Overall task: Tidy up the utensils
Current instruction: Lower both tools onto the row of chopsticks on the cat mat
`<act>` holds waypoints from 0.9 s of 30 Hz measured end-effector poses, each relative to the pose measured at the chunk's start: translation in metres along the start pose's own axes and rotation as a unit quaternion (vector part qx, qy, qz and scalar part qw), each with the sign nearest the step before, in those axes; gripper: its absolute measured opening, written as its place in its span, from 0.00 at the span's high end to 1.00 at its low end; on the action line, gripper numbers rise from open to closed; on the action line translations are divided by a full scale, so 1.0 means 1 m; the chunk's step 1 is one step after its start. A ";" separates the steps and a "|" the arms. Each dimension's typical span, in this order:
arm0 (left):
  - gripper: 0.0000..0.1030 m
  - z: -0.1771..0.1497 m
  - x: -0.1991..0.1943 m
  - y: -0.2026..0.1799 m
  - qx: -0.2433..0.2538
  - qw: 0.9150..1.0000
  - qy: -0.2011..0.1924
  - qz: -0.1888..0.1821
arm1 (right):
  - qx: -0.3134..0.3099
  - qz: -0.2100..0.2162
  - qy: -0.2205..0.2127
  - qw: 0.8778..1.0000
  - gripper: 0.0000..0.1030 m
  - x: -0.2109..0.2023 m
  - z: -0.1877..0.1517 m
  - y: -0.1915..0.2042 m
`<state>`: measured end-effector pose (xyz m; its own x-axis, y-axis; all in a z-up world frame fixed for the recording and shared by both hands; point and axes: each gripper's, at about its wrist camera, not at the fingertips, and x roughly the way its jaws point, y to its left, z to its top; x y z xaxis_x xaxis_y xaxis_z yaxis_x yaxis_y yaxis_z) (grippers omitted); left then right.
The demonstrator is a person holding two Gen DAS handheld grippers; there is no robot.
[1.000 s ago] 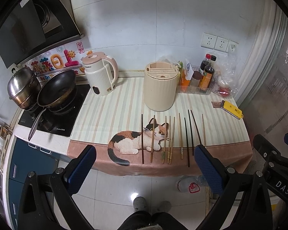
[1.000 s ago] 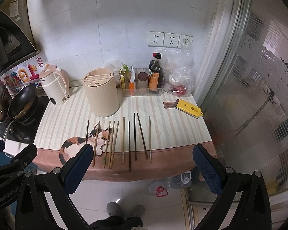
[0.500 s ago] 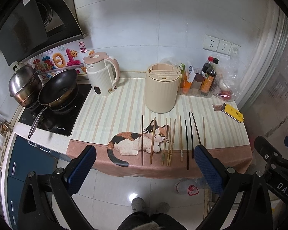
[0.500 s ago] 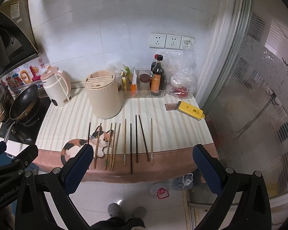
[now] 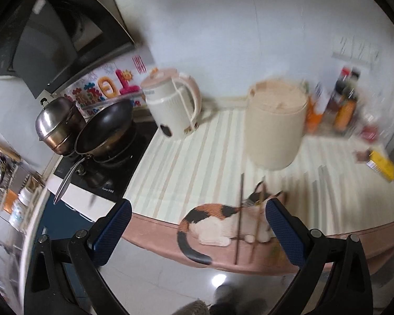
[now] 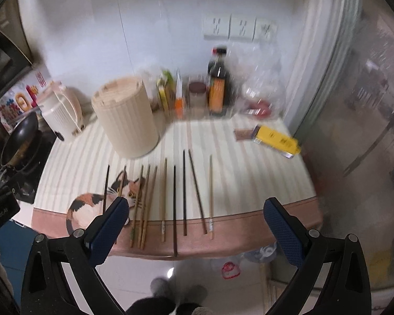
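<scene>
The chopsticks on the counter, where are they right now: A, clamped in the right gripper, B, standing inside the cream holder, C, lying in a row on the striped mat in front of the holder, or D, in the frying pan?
C: the chopsticks lie side by side on the striped mat, in front of the cream holder, and the right gripper is open and empty.

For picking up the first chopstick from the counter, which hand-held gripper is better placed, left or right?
Probably the right hand-held gripper: it is open and most of the chopsticks lie between its fingers. The left hand-held gripper faces only the two leftmost, over the cat picture.
</scene>
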<state>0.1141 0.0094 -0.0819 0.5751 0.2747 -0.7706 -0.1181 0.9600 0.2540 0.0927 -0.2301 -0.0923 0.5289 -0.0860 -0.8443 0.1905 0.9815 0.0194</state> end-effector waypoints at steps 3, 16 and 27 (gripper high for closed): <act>0.00 -0.002 0.050 -0.008 0.006 0.999 0.044 -0.008 | 0.005 0.017 0.030 0.999 0.17 0.044 -0.004 0.002; 0.22 -0.021 0.221 -0.056 0.040 0.965 0.231 -0.116 | 0.048 0.043 0.177 0.982 0.59 0.213 -0.015 0.029; 0.79 -0.021 0.272 -0.078 0.056 0.948 0.274 -0.154 | 0.059 0.075 0.252 0.963 0.84 0.297 -0.001 0.057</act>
<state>0.2620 0.0104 -0.3235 0.0585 -0.0011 -0.9983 0.0921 0.9957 0.0043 0.2599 -0.1998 -0.3430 0.0947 0.1782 -0.9794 0.2526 0.9473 0.1968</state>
